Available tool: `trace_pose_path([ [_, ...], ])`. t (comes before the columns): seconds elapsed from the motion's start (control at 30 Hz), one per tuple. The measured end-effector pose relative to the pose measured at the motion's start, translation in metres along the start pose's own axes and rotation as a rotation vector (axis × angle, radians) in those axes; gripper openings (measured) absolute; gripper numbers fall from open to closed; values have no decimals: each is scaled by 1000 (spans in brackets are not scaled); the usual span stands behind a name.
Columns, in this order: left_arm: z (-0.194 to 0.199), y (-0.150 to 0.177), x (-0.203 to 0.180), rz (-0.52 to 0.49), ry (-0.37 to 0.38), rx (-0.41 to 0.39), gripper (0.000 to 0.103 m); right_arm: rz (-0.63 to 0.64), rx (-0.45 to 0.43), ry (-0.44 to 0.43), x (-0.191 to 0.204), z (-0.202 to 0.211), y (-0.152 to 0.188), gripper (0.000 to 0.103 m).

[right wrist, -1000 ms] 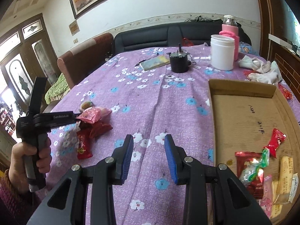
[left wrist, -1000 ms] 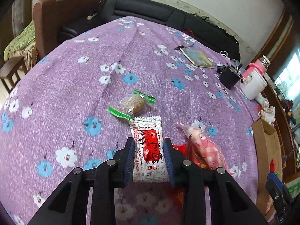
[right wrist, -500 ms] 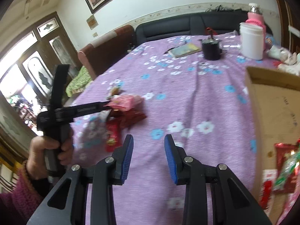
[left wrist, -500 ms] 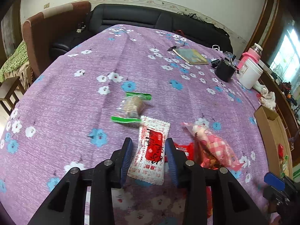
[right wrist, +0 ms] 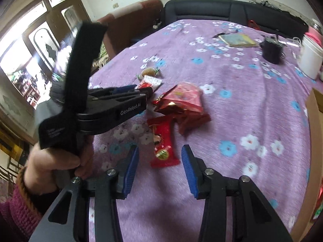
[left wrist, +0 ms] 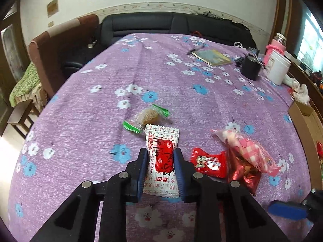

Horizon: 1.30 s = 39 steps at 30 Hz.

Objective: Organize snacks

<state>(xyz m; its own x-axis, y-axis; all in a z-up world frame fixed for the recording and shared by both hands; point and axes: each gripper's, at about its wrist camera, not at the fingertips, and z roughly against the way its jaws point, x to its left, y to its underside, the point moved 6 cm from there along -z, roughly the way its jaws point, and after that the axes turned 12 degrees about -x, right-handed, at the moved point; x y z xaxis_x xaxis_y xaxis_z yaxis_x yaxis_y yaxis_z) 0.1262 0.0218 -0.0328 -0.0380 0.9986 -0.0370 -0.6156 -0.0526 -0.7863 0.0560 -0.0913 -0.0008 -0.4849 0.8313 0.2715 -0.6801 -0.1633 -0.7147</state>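
Observation:
My left gripper [left wrist: 160, 161] is closing on a white and red snack packet [left wrist: 161, 141], and its pads pinch the packet's sides on the purple flowered tablecloth [left wrist: 181, 100]. The right wrist view shows that gripper [right wrist: 147, 90] from the side, with the packet [right wrist: 152, 80] at its tips. My right gripper [right wrist: 159, 151] is opening just above a flat red packet [right wrist: 161, 139], touching nothing. A green-ended wrapped cookie [left wrist: 148, 116] lies past the white packet. To its right are a red packet [left wrist: 210, 162], a dark red foil packet [left wrist: 244, 173] and a pink checked packet [left wrist: 248, 151].
A cardboard box [left wrist: 304, 125] stands at the table's right edge. A white jar [left wrist: 277, 70], a black cup [left wrist: 250, 68] and a book [left wrist: 212, 57] stand at the far right. A hand [right wrist: 54, 161] in a knitted sleeve holds the left gripper. A dark sofa [left wrist: 171, 24] lies beyond.
The left jaws have narrowed onto the white and red packet. The right gripper has swung left from the box side to the snack pile, and its jaws stand wider.

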Motion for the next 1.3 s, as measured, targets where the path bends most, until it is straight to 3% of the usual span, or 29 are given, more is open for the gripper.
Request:
trace_pose_path([
  [0.1,7,-6,3,33,22,-27,27,30,2,50,2,-15,5,41],
  [0.13,9,-8,4,39,27,-39,27,35,2,61,2,-16,8,28],
  [0.17,12,-10,4,46,32,-51,27,61,-17,85,2,-16,9,25],
  [0.3,23,-19,6,79,67,-98,27,67,-49,71,-1,-7,9,24],
  [0.5,38,-29,-4,78,109,-167,27,-15,-212,-16,-16,33,-18,24],
  [0.63,46,-33,-16,29,111,-217,27,-72,-311,10,-36,55,-31,14],
  [0.7,50,-33,-22,10,112,-229,27,-116,-337,26,-49,60,-34,14],
  [0.83,52,-31,-30,-36,105,-238,27,-122,-290,62,-58,53,-31,14],
  [0.9,51,-31,-29,-32,111,-231,27,-108,-210,26,-57,45,-24,14],
  [0.93,50,-30,-29,-30,110,-229,27,-75,-176,29,-56,42,-19,15],
  [1.03,50,-31,-26,-17,112,-226,27,-49,-108,11,-51,43,-9,34],
  [1.1,51,-32,-25,-12,110,-229,27,-35,-109,-27,-49,47,-8,34],
  [1.17,51,-33,-25,-8,113,-231,27,61,-88,-75,-37,50,-2,54],
  [1.3,51,-31,-25,-13,113,-226,27,57,-74,-91,-35,32,4,58],
])
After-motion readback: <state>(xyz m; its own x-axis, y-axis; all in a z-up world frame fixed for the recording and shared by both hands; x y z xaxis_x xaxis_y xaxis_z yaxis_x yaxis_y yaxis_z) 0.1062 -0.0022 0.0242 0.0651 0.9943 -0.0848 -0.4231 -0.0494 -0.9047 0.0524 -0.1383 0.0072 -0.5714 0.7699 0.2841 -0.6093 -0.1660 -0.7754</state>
